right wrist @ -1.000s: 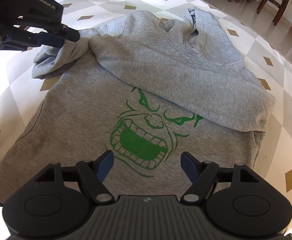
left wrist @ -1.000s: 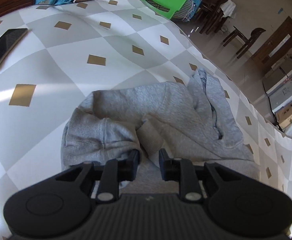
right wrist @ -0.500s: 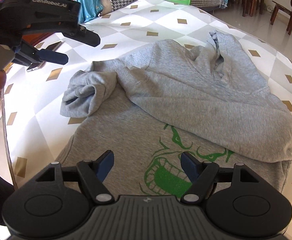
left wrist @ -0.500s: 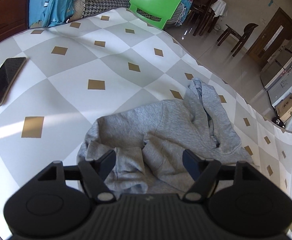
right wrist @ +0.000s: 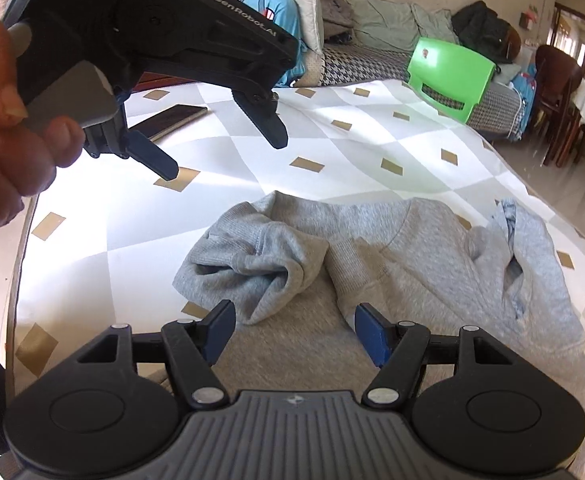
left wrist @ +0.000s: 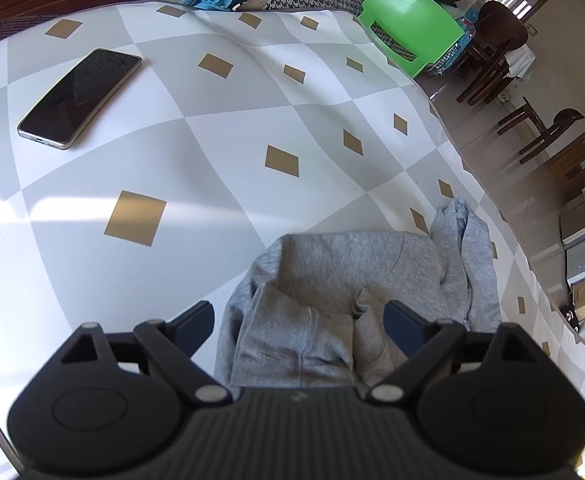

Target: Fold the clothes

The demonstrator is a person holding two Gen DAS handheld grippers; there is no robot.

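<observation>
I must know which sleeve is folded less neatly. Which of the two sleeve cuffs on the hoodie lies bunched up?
The left cuff, nearer the phone, lies bunched up; the other cuff lies flat across the grey hoodie.

A grey hoodie (right wrist: 392, 264) was spread on the checked table (right wrist: 332, 160), sleeves folded inward; the right gripper (right wrist: 294, 330) was closing above it, nothing pinched, the left gripper (right wrist: 228, 156) held aloft, opening
</observation>
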